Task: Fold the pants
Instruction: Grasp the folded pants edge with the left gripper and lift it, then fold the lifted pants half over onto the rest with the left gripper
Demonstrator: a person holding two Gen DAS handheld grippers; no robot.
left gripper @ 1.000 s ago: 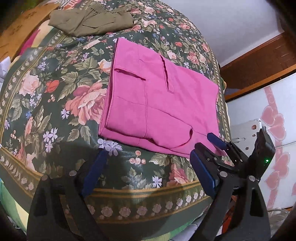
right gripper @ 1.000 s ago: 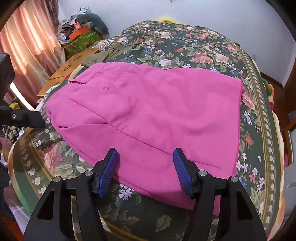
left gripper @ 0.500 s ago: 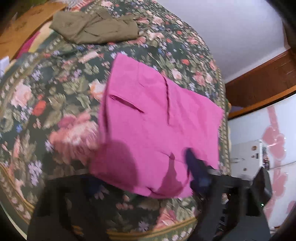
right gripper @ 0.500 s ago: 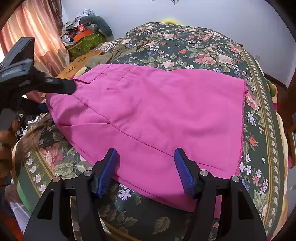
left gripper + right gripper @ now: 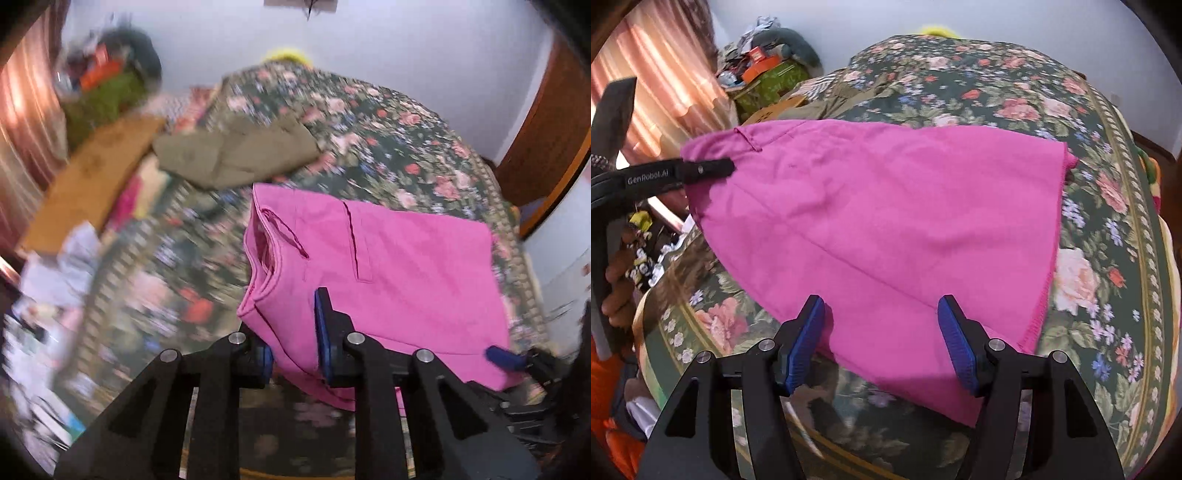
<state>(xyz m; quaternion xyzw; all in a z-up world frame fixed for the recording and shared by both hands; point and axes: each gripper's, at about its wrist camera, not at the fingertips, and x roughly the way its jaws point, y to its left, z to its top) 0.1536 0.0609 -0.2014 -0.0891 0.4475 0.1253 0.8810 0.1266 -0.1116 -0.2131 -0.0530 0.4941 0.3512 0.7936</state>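
Pink folded cloth pants were spread on the bed's dark floral bedspread, with the near corner raised off it. That corner was pinched by the left tongs, whose jaws had just been closing with the pink fabric between the blue pads. The right tongs were held spread over the pants' near edge, nothing pressed between them. An olive-green crumpled garment was seen lying farther back on the bedspread.
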